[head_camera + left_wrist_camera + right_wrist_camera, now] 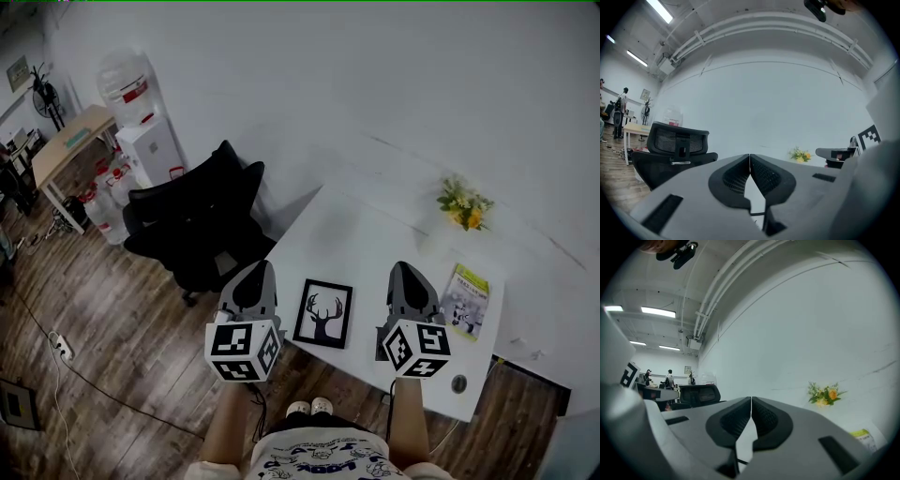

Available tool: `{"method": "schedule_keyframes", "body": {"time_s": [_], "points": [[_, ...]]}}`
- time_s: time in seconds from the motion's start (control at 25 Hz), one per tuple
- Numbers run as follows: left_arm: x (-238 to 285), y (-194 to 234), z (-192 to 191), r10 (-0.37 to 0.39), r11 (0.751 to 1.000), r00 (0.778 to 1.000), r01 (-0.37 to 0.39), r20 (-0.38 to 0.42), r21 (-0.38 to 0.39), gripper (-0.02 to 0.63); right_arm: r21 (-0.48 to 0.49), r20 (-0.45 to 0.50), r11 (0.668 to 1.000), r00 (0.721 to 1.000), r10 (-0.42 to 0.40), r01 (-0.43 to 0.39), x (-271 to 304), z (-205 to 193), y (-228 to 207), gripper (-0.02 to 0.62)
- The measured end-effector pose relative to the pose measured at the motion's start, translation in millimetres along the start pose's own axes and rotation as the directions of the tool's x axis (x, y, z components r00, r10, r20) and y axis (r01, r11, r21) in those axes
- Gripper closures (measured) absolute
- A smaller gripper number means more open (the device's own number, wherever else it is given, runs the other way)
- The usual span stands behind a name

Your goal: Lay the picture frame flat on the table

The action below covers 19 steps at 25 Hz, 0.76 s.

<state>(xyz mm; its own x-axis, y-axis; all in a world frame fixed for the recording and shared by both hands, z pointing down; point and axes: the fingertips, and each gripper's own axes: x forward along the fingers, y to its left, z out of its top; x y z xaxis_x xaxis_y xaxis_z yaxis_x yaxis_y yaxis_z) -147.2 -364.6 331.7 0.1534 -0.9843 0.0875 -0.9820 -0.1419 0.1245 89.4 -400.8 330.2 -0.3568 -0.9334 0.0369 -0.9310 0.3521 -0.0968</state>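
Looks light, rigid and likely glass-fronted, so calls for a gentle pinch on the black rim of the picture frame (323, 313), set near the front edge of the table (375, 234) between the left gripper (253, 272) and right gripper (406, 274), both jaw pairs pressed together, empty.

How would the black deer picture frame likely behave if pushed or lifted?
The picture frame looks thin and rigid, so it would probably slide, not roll, on the smooth white table. It seems light for its area. Its front may be glazed, hence fragile; I cannot tell.
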Motion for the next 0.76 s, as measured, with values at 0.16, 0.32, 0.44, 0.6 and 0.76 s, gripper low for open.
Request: {"method": "schedule_keyframes", "body": {"time_s": [0.16,0.32,0.44,0.6,0.76], "points": [[-0.2,-0.9,0.5,0.001,1.000,1.000,-0.001,-0.002,-0.011,0.580,0.003,-0.002,1.000,1.000,0.005,-0.005,0.1,0.7,-0.1,0.563],[-0.5,-0.7,-1.0,0.002,1.000,1.000,-0.002,-0.005,-0.010,0.580,0.004,-0.002,1.000,1.000,0.002,-0.002,-0.7,0.5,-1.5,0.563],[-0.1,0.2,-0.7,0.004,1.000,1.000,-0.004,-0.004,-0.010,0.580,0.002,-0.003,1.000,1.000,0.000,0.000,-0.6,1.0,-2.7,0.563],[-0.5,0.7,-0.8,0.001,1.000,1.000,-0.001,-0.006,-0.012,0.581,-0.002,-0.005,1.000,1.000,0.000,0.000,-1.4,0.8,-1.9,0.563],[-0.5,0.5,-0.6,-0.006,1.000,1.000,0.005,-0.007,-0.010,0.581,-0.004,-0.005,1.000,1.000,-0.002,0.002,-0.4,1.2,-0.3,0.564]]}}
